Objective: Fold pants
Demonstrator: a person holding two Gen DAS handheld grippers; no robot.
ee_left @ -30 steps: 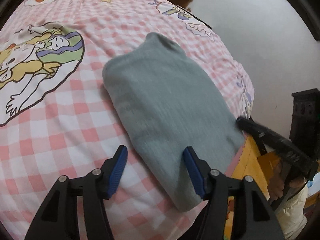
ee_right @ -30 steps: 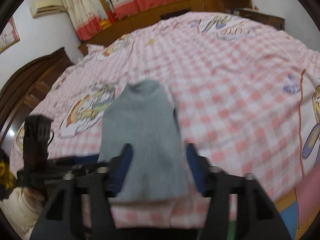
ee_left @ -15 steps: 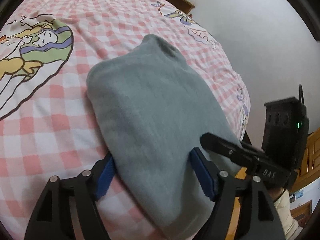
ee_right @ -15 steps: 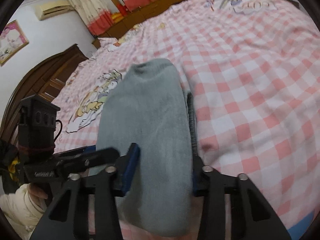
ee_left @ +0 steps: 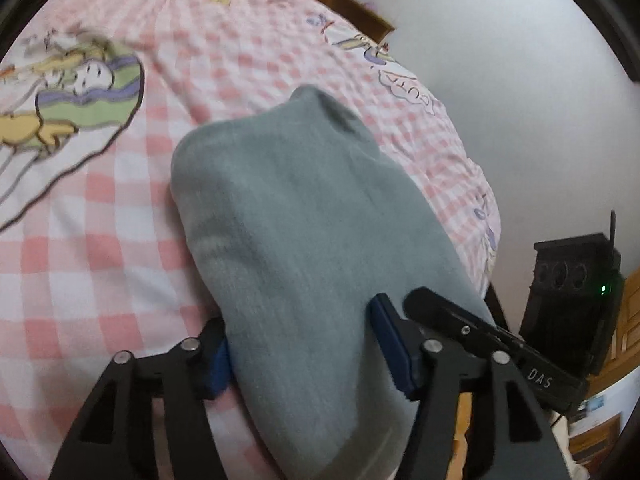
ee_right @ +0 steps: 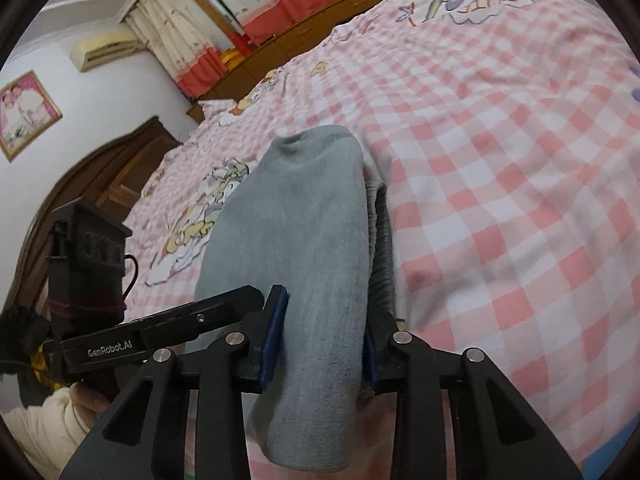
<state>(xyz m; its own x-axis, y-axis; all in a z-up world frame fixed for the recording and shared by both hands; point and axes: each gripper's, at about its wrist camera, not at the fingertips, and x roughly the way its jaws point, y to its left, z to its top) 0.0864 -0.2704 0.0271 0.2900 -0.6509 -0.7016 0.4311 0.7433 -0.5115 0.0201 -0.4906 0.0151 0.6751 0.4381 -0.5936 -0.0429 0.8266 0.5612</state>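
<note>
You are working both grippers at the near end of the pants (ee_left: 296,240), which are lying folded into a long grey bundle on the bed (ee_left: 100,272), close to its near edge and running away from you. Your left gripper (ee_left: 304,356) is straddling that end with its jaws closing, cloth between the blue pads; whether they are already pinching, I cannot tell. Your right gripper (ee_right: 320,340) is also closing, and its pads are pressing on the bundle from both sides. Taking the end at two points looks meant for lifting it evenly into the next fold. Under the top layer, a darker ribbed edge is showing on the right. The pink checked sheet with cartoon prints is stretching beyond; further off are standing a wooden headboard (ee_right: 100,184), curtains (ee_right: 224,12) and a white wall (ee_left: 520,80).
</note>
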